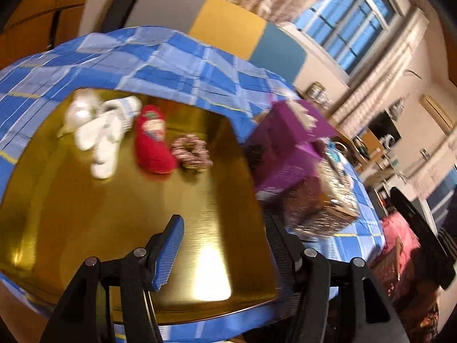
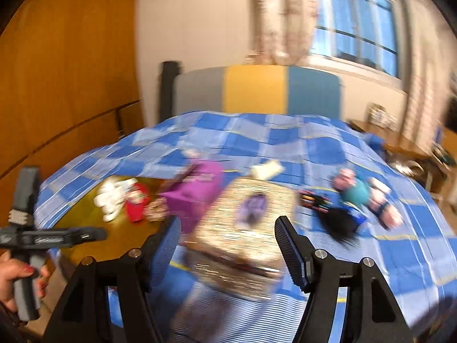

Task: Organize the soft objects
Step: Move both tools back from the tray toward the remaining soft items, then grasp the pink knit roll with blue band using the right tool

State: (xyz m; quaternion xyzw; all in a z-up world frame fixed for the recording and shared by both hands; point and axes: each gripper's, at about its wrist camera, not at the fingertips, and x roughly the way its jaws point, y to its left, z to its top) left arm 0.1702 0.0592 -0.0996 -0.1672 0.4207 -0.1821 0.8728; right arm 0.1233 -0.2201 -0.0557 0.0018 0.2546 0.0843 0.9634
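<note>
Left gripper (image 1: 225, 245) jaws spread wide, nothing between them, above gold tray (image 1: 85, 214); white socks (image 1: 100, 134), red sock (image 1: 152, 145) and scrunchie (image 1: 192, 154) lie on tray's far part. Right gripper (image 2: 228, 248) also wide open, empty, over glittery box (image 2: 245, 228); purple box (image 2: 197, 194) just beside it; plush doll (image 2: 362, 194) on blue checked cloth (image 2: 314, 148).

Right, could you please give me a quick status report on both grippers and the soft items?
Left gripper open, empty, over gold tray. Right gripper open, empty, facing glittery box. Red sock, white socks, scrunchie on tray. Purple box beside.
</note>
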